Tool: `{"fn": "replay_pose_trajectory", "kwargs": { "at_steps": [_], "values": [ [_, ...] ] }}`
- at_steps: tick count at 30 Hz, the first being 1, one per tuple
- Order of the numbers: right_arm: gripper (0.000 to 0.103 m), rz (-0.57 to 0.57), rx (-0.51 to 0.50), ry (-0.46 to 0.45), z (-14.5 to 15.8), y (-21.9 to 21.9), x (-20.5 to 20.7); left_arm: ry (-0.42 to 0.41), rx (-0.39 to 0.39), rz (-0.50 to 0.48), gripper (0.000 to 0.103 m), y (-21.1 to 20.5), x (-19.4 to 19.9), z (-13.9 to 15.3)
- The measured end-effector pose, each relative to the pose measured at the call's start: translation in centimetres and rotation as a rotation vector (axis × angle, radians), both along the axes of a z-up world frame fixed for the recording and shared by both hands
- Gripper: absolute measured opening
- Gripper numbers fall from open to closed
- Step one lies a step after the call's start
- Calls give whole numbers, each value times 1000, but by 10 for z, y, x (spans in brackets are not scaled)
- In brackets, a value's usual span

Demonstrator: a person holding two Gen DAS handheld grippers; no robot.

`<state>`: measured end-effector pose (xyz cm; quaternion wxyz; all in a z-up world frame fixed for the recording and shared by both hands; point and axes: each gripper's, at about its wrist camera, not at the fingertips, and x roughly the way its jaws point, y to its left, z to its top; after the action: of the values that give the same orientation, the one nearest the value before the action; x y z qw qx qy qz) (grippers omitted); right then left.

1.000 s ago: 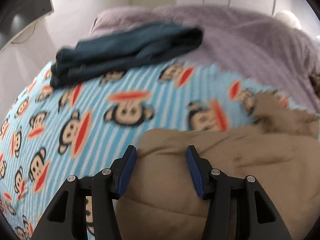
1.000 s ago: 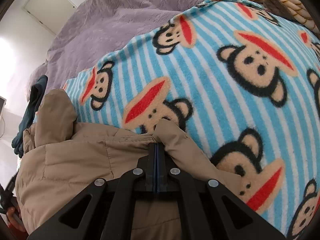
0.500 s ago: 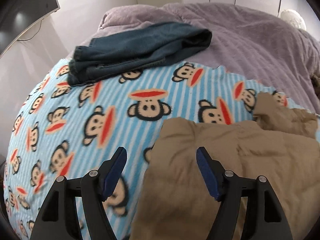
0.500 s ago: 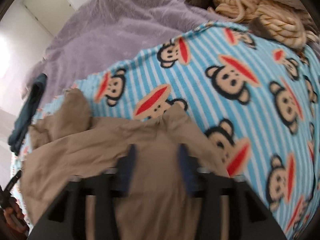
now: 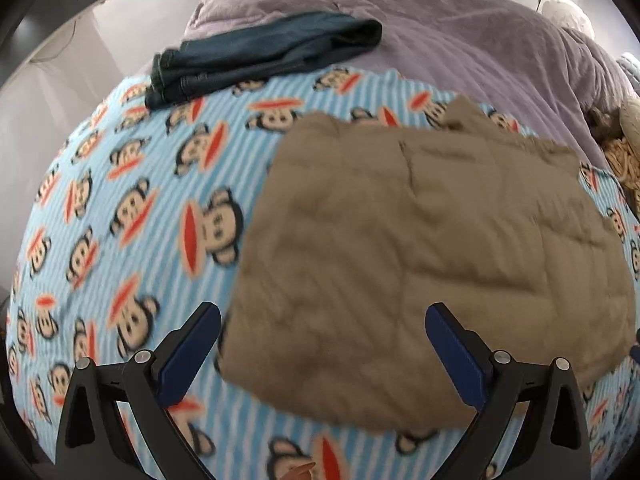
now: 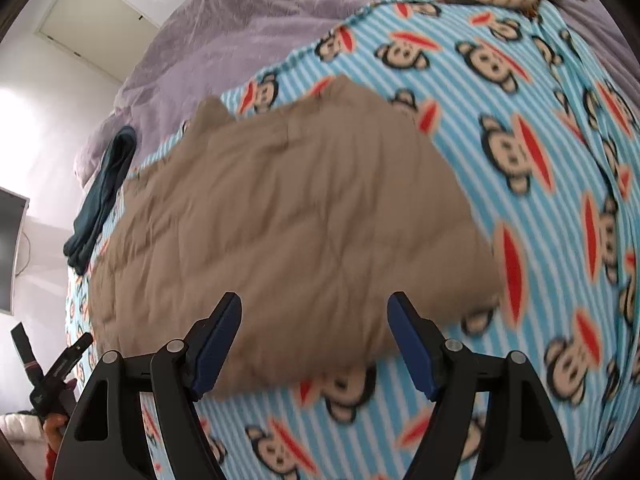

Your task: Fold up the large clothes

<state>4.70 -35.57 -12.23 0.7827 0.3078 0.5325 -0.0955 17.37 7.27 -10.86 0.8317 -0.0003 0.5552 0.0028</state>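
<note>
Covering the bed, a monkey-print blanket [image 5: 132, 216] carries the folded tan jacket [image 5: 420, 248], which lies flat just ahead of both tools. The left tool [image 5: 322, 344] and right tool [image 6: 314, 330] hover spread wide, pinching nothing.

A bed [image 5: 460, 40] under a lilac cover carries a blue striped monkey-print blanket [image 5: 120, 208]. White walls [image 6: 24, 128] stand behind, brightly lit, with a dark screen [image 6: 10, 252] and a pale door [image 6: 92, 24].
</note>
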Motion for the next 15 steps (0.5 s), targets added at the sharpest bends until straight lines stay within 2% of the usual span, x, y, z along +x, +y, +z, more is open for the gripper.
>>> {"fn": "replay_pose_trajectory", "kwargs": {
  "at_steps": [3, 5, 8, 11, 13, 15],
  "values": [
    [79, -10, 26, 26, -7, 7, -15, 37, -22, 8, 102, -3, -12, -6],
    [86, -5, 64, 51, -15, 12, -22, 52, -19, 9, 102, -6, -21, -9],
    [87, 20, 126, 72, -23, 19, -27, 77, -28, 2, 102, -10, -32, -12],
    [90, 24, 129, 80, -24, 25, -33, 94, -33, -1, 102, -13, -40, -14],
    [103, 12, 135, 83, -25, 25, -36, 102, -42, 4, 102, -14, -43, -15],
    [103, -7, 135, 69, -27, 26, -41, 111, -48, 5, 102, -16, -46, -17]
  ]
}}
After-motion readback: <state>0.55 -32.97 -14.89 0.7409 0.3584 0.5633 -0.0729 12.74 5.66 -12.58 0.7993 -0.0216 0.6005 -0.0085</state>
